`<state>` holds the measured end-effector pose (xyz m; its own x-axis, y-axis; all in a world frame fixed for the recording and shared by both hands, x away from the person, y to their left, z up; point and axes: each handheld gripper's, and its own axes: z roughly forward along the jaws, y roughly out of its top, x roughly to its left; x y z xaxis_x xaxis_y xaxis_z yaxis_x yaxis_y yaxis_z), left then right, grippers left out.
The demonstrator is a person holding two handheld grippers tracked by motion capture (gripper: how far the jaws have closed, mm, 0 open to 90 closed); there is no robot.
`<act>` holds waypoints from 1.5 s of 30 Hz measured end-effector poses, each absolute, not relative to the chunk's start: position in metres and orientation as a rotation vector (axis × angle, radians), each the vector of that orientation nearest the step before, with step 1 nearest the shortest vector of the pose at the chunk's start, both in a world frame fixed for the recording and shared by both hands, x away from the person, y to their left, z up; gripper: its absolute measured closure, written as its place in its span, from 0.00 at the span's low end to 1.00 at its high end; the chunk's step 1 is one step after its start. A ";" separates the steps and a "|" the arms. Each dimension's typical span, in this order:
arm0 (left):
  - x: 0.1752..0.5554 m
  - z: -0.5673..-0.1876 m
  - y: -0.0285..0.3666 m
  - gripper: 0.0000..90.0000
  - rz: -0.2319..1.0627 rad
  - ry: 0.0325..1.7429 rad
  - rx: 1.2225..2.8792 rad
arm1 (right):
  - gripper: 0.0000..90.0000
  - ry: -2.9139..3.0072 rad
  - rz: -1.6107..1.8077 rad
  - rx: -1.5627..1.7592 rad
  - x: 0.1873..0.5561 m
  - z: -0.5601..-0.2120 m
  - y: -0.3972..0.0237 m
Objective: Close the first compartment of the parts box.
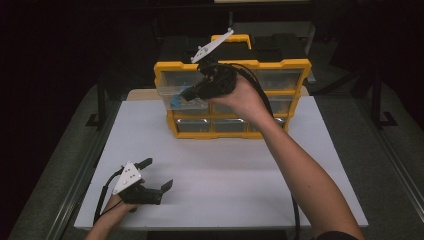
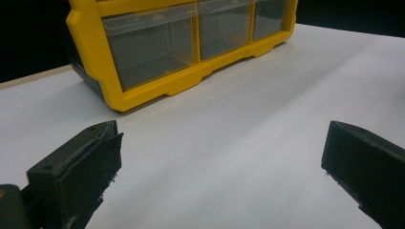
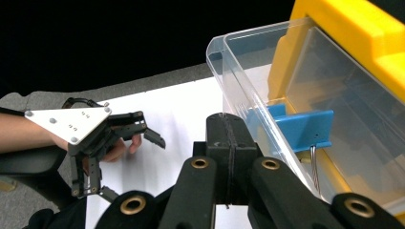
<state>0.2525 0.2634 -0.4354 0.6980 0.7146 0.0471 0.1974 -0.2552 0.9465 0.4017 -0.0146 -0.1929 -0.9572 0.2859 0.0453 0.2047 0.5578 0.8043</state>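
Holding my right hand-held gripper (image 1: pixel 186 94) at the upper left drawer (image 1: pixel 182 96) of the yellow organizer (image 1: pixel 232 97), I have its jaws fully closed; in the right gripper view the two black jaws stand pressed together with no gap, their tip against the outside of the clear wall of the drawer (image 3: pixel 267 114). Whether anything thin is pinched between them cannot be told. That drawer is pulled part way out of the organizer's yellow frame (image 3: pixel 344 28) and projects toward me. Inside it, a blue part (image 3: pixel 298 126) stands against the clear wall, with a few thin wires (image 3: pixel 315 164) hanging just below it. In the high view the same blue shows through the front of the drawer, just beside the jaw tips. The organizer stands at the far edge of the white worktop (image 1: pixel 225 175), with its other drawers pushed in. My left hand-held gripper (image 1: pixel 156 175) rests on the worktop near the front left corner, well apart from the organizer, jaws wide open and nothing between them; the left gripper view shows bare white worktop (image 2: pixel 229 143) between the two pads and the bottom row of the organizer (image 2: pixel 181 47) beyond.
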 end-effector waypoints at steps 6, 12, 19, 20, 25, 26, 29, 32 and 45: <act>0.252 -0.435 0.264 0.00 0.580 0.724 1.796 | 0.99 2.674 1.378 0.456 0.409 -0.193 -0.013; 0.253 -0.436 0.264 0.00 0.579 0.726 1.795 | 0.99 2.677 1.378 0.482 0.413 -0.193 -0.012; 0.252 -0.435 0.264 0.00 0.577 0.729 1.799 | 0.99 2.658 1.386 0.498 0.418 -0.191 -0.010; 0.252 -0.435 0.264 0.00 0.578 0.728 1.801 | 0.99 2.648 1.386 0.490 0.420 -0.191 -0.010; 0.252 -0.436 0.263 0.00 0.577 0.726 1.799 | 0.99 2.643 1.389 0.504 0.424 -0.191 -0.009; 0.252 -0.436 0.263 0.00 0.578 0.725 1.801 | 0.99 2.640 1.386 0.512 0.425 -0.191 -0.009; 0.253 -0.435 0.263 0.00 0.580 0.728 1.812 | 0.99 2.632 1.378 0.518 0.428 -0.191 -0.008; 0.252 -0.434 0.262 0.00 0.578 0.733 1.797 | 0.99 2.625 1.379 0.531 0.431 -0.191 -0.007; 0.253 -0.435 0.264 0.00 0.580 0.736 1.797 | 1.00 2.571 1.385 0.605 0.444 -0.193 -0.005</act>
